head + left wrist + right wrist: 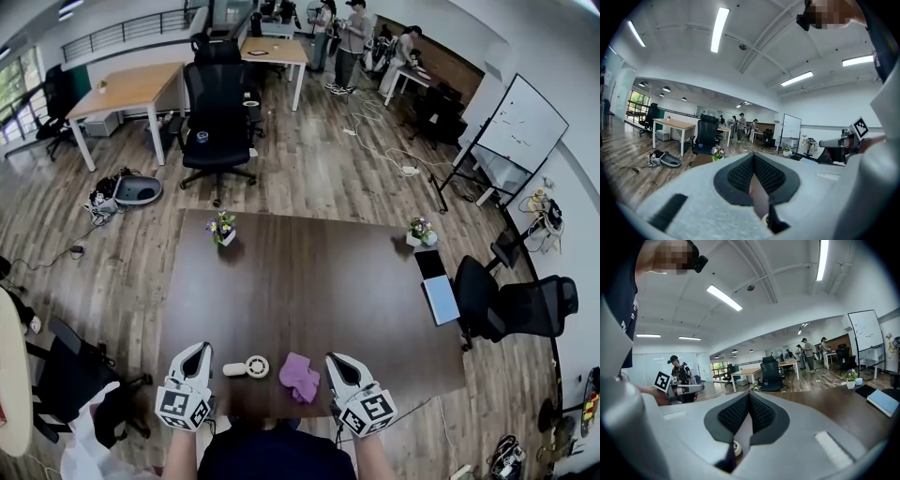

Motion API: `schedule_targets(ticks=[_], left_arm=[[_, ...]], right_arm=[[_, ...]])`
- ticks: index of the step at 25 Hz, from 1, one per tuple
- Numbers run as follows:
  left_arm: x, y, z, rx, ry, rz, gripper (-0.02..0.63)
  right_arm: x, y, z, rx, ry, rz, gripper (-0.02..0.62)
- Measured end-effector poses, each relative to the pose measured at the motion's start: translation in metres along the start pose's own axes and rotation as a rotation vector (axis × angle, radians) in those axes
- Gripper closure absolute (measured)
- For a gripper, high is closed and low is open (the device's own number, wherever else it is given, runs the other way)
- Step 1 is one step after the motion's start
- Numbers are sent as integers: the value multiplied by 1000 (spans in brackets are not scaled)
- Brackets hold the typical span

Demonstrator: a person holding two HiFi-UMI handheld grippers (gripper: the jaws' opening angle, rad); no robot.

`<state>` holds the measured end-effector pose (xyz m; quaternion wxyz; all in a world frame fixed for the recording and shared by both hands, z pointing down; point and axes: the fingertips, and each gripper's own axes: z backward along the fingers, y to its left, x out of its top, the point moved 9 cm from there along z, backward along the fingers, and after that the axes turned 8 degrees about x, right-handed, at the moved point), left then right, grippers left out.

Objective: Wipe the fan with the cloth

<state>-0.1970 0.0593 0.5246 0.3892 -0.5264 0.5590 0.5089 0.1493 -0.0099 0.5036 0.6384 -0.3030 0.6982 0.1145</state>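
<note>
Two grippers are held over the near edge of the table, one in each hand, and both point away from the person. On the left gripper the jaws are pressed together with nothing between them, as its own view shows. The right gripper is the same: in its own view the dark pads meet in one line and hold no thing. The fan, small and white, lies flat on the table between the two grippers. Its handle points to the left gripper and its round head is turned to the right. It lies just to the right of the left gripper's tips but does not touch them. The cloth, purple and crumpled, lies just beside the fan's head on the right side, and close to the left of the right gripper. No gripper touches the cloth or the fan. Farther on the table stand two small flower pots, one at the far left and one at the far right, well apart from the fan.
</note>
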Motion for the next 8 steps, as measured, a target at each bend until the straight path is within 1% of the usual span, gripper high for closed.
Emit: schedule_targets(ticks=[4, 8], left_arm=[[-1, 2, 1, -1, 9, -21, 611], [-2, 7, 2, 3, 15, -16, 611]], right_arm=[[-2, 2, -1, -9, 9, 0, 584], [-1, 4, -3, -12, 18, 5, 586]])
